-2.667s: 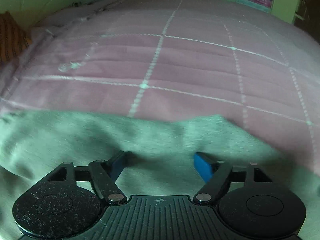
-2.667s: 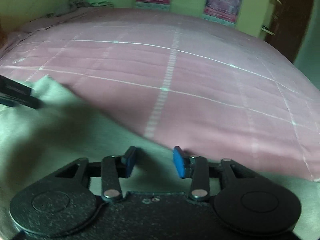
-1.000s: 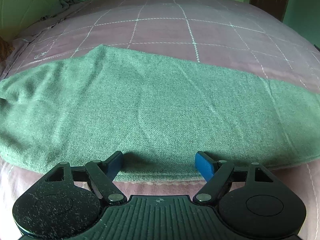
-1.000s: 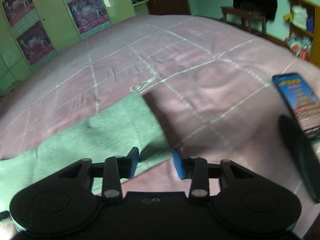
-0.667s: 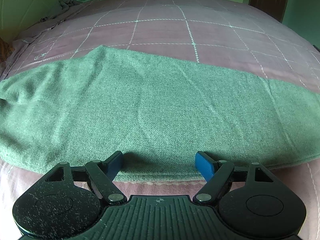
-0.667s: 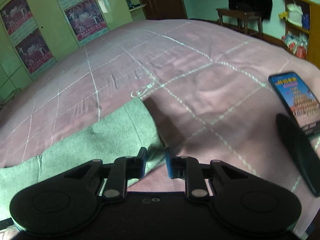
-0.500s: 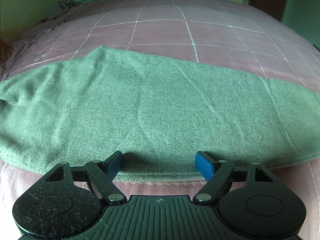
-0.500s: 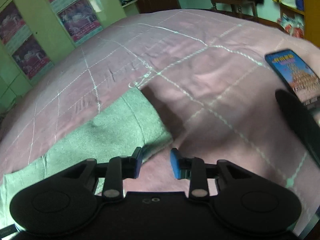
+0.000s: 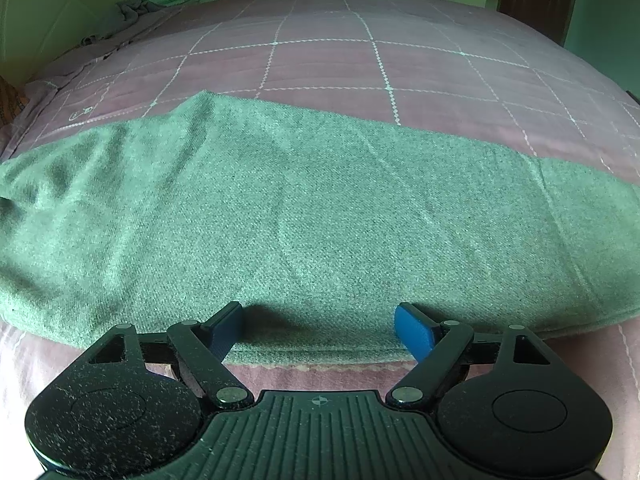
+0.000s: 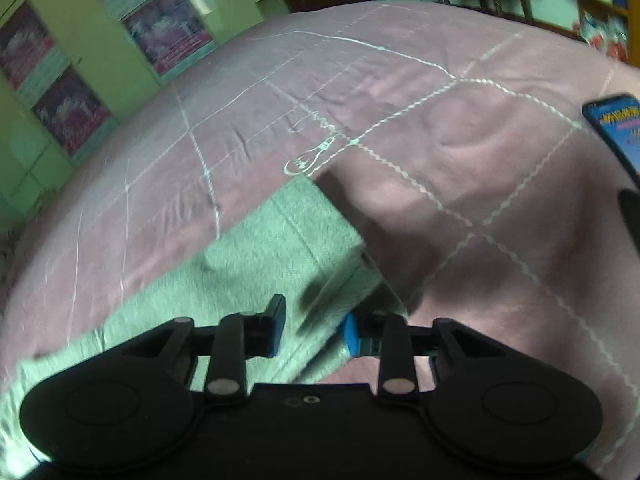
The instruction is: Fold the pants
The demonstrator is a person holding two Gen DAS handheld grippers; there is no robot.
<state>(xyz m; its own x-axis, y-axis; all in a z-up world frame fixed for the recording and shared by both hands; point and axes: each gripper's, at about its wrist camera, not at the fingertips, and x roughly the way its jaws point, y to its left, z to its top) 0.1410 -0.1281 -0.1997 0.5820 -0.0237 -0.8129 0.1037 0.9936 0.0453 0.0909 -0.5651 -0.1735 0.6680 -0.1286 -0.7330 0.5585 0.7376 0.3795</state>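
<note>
Green knit pants (image 9: 320,216) lie flat across the pink bed, folded lengthwise. My left gripper (image 9: 318,330) is wide open and empty, hovering at the near long edge of the pants. In the right wrist view the leg end of the pants (image 10: 296,236) lies on the bed with its hem toward the right. My right gripper (image 10: 314,334) is open, its fingertips (image 10: 276,330) spread over the near corner of that leg end, with cloth between them. The right view is motion-blurred.
The pink quilted bedspread (image 9: 360,64) with a white grid spreads far beyond the pants. A phone (image 10: 614,124) and a dark object (image 10: 630,212) lie at the right edge. Crumpled cloth (image 9: 128,12) sits at the far left. Green cupboards (image 10: 64,64) stand behind.
My right gripper narrowed, then opened again and moved in over the corner of the leg end. My left gripper has stayed still and open at the pants' edge.
</note>
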